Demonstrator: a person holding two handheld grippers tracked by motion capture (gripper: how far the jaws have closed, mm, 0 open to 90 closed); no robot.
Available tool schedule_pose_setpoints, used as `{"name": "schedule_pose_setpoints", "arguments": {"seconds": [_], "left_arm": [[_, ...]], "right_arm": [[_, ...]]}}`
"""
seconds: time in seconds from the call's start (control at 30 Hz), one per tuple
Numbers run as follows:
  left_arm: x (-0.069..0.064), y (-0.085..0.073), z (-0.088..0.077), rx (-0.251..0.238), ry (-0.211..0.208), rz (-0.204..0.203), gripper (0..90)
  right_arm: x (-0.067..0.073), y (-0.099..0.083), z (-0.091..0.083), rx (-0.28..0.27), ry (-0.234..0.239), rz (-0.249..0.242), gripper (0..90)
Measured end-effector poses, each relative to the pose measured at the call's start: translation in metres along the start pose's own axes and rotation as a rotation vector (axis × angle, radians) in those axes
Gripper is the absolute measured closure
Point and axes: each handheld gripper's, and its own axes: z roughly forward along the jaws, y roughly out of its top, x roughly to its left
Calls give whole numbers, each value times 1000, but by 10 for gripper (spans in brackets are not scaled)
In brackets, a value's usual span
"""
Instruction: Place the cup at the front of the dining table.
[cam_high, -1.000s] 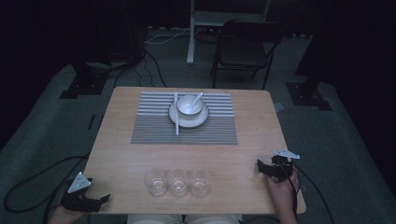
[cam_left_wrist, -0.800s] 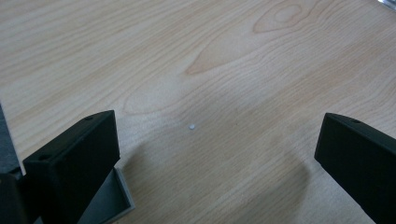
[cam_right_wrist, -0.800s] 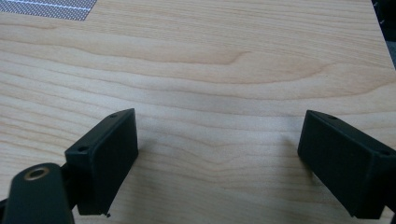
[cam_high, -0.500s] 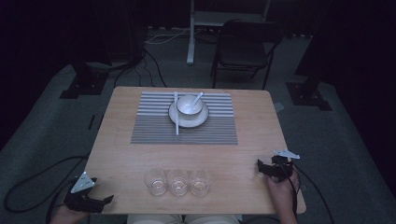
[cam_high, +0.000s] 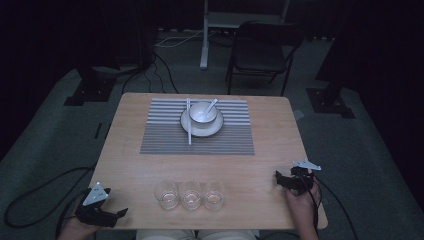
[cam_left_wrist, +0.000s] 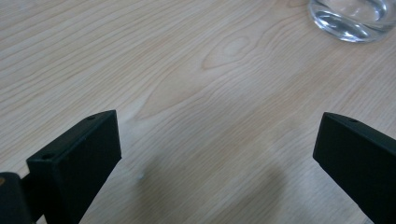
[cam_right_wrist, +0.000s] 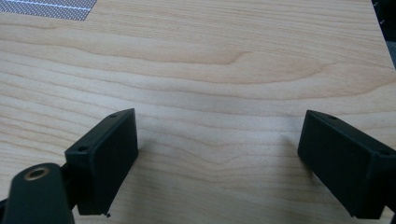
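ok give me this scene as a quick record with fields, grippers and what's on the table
left gripper: open, jaws wide apart, at the near left corner of the table, nothing between them
right gripper: open, near the right edge, over bare wood
glasses: three clear, in a row along the near edge, between the grippers
nearest glass to left gripper: ahead of its jaws, apart from them
placemat: striped, at the far side
plate: white, on the placemat
bowl: white, on the plate, spoon in it
chopsticks: white, resting across the plate's left side
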Motion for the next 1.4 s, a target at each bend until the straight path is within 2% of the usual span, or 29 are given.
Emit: {"name": "schedule_pose_setpoints", "arguments": {"seconds": [0.23,0.3,0.67,1.0,1.03,1.4], "left_arm": [[-8,14,3,-17,-28,34,10],[-10,17,4,-36,-43,40,10],[-25,35,16,-60,-120,94,10],[-43,51,34,-48,-184,152,10],[-45,52,35,-48,-181,156,10],[-54,64,47,-68,-234,165,10]], "right_arm": [[0,0,0,0,0,0,116],[0,0,0,0,0,0,116],[0,0,0,0,0,0,115],[0,0,0,0,1,1,116],[0,0,0,-1,0,0,116],[0,0,0,0,0,0,116]]}}
